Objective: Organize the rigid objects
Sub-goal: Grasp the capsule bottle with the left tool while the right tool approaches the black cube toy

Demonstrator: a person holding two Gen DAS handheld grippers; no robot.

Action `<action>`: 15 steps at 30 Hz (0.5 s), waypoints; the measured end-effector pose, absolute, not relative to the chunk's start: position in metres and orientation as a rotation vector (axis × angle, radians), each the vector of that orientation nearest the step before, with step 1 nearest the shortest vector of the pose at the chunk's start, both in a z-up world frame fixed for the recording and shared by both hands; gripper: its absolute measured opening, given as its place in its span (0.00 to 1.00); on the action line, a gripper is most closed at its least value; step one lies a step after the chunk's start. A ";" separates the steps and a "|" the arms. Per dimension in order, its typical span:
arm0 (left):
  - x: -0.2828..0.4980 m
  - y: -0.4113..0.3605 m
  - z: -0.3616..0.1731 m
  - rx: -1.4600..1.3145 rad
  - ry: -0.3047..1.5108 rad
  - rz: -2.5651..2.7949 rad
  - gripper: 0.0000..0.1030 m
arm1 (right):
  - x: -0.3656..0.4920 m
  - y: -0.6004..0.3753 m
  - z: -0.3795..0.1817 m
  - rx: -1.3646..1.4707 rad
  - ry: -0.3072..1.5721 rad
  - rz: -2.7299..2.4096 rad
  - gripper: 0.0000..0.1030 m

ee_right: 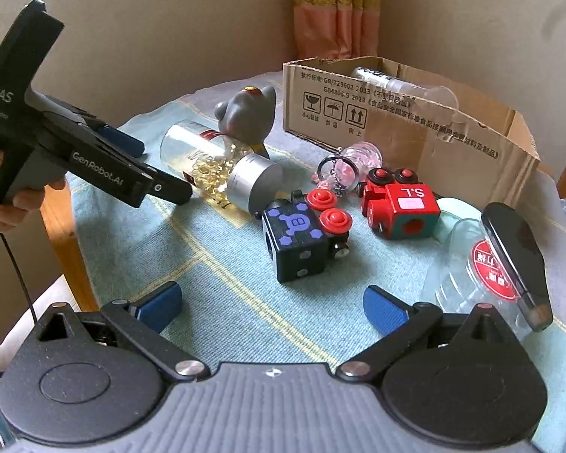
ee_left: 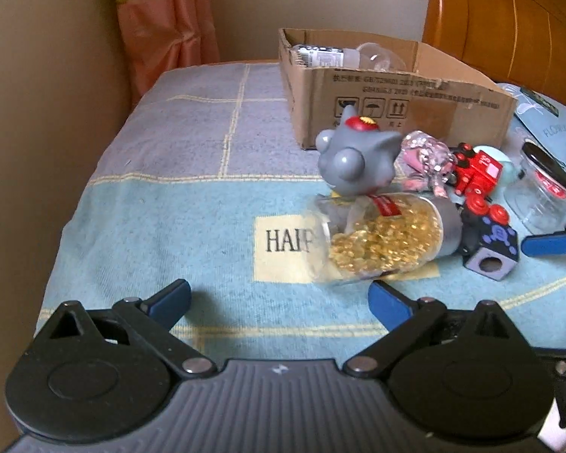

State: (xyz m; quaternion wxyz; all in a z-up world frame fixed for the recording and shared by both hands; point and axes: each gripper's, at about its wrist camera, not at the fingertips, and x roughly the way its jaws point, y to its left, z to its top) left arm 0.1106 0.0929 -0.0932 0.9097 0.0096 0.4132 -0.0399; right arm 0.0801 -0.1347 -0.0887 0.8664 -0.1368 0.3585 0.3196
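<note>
A clear bottle of gold capsules [ee_left: 381, 243] with a silver cap lies on its side on the blue cloth, just beyond my open, empty left gripper [ee_left: 281, 300]; it also shows in the right wrist view [ee_right: 215, 164]. A grey cat figure [ee_left: 352, 162] stands behind it. A black toy train block [ee_right: 302, 234] lies ahead of my open, empty right gripper [ee_right: 271, 307]. A red toy train [ee_right: 400, 205], a pink keychain [ee_right: 352, 160] and a clear jar with a black lid [ee_right: 490, 264] lie to the right. The left gripper [ee_right: 158, 166] is seen near the bottle.
An open cardboard box [ee_left: 396, 102] holding a bottle and clear items stands at the back of the table [ee_left: 177, 196]. A wooden headboard [ee_left: 509, 19] is at the right, a curtain [ee_left: 162, 19] and wall behind. The table edge runs along the left.
</note>
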 end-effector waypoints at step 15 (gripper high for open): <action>0.118 0.053 -0.082 0.005 0.793 -0.162 0.97 | 0.094 -0.130 -0.092 -0.279 0.751 0.653 1.00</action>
